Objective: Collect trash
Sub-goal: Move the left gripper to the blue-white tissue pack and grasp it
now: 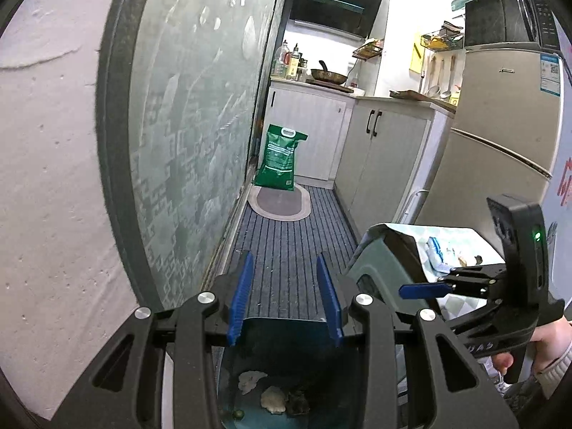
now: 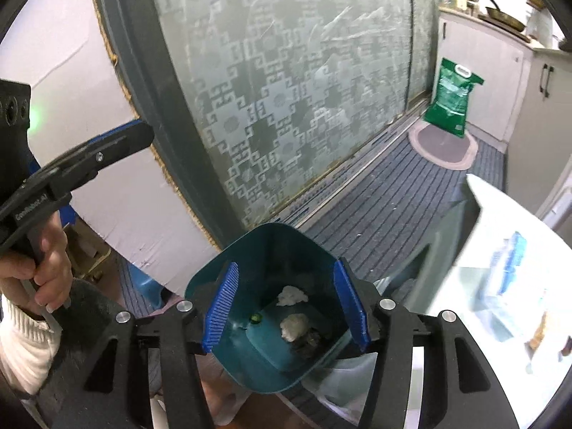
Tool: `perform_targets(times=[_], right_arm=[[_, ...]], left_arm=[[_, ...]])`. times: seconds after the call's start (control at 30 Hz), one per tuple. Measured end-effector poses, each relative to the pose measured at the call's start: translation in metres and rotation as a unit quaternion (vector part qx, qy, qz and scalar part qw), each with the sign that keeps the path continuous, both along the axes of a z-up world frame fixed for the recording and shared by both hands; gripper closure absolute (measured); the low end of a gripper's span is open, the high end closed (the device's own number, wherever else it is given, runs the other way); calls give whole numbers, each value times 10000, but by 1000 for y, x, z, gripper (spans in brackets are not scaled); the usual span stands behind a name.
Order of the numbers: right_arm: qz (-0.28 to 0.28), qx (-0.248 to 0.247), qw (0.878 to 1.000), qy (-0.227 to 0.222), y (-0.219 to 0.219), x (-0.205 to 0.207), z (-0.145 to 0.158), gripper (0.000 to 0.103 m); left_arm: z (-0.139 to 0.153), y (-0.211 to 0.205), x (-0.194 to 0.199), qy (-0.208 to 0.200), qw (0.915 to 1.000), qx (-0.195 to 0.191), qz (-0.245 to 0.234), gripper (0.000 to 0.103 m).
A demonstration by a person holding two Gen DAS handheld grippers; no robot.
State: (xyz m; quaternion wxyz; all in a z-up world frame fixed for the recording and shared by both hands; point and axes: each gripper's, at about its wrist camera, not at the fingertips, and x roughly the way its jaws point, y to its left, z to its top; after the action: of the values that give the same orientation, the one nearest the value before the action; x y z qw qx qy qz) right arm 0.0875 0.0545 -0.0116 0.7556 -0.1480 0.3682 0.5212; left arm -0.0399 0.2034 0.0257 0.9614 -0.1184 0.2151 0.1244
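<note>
Narrow kitchen aisle seen from the left wrist: striped blue-grey floor mat (image 1: pixel 286 250), frosted patterned sliding door (image 1: pixel 193 125) on the left, white cabinets (image 1: pixel 386 157) and fridge (image 1: pixel 500 150) on the right. Green sack (image 1: pixel 280 157) upright at the far end, behind an oval rug (image 1: pixel 279 202). Left gripper (image 1: pixel 287 296) spread wide, blue pads well apart. Teal tub (image 1: pixel 286 336) low in the gap, its lower half cut off by the picture edge and sunk in shadow. Pale crumpled wads (image 1: pixel 273 398) and a dark lump (image 1: pixel 298 405) on its bottom, hard to identify. Whether pads touch tub walls: cannot tell. Right gripper (image 1: pixel 404 290) side-on, only one blue finger visible, so no telling its spread from this side. Lined trash bin (image 1: pixel 379 261) behind it, contents partly hidden.

From the right wrist: same door filling the background, sack and rug far right. Right gripper (image 2: pixel 286 307) wide apart, fingers straddling the tub (image 2: pixel 271 250); contact unclear. Two white wads (image 2: pixel 294 326), a dark scrap (image 2: pixel 309 343) and a tiny green speck (image 2: pixel 254 318) inside. Left gripper (image 2: pixel 143 132) upper left, side-on, gripped by the left hand (image 2: pixel 39 275). Trash bin (image 2: pixel 500 268) smeared by blur, contents unreadable.
</note>
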Motion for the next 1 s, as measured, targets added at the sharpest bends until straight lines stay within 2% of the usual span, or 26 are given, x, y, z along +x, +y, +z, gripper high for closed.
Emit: perform_targets(times=[0.23,0.43,0.6,0.7,0.83,0.93,1.0], right_arm=[[-402,236,9987,-203,-42,19,21,46],[-1013,455,9926,-488,-98,40,42,45],[-1588,556,9836,-651,-146,55,48,45],[-1843,597,9790,-636,-170,63,47,45],[-2133,624,9733,-566,-196,75,47,42],[-2234,587,9713,-559,-212,79,44,40],[-2285,564,9706,-513,-221,81,42,38]], left_arm=[[0,-25,18,63,9996,119,-237,63],[-2,-58,42,112,9981,216,-567,58],[-2,-92,60,87,9961,351,-810,43],[-4,-112,75,123,9947,333,-968,42],[-5,-136,93,160,9930,321,-1126,34],[-4,-153,107,167,9922,323,-1192,26],[-4,-164,117,180,9919,309,-1215,16]])
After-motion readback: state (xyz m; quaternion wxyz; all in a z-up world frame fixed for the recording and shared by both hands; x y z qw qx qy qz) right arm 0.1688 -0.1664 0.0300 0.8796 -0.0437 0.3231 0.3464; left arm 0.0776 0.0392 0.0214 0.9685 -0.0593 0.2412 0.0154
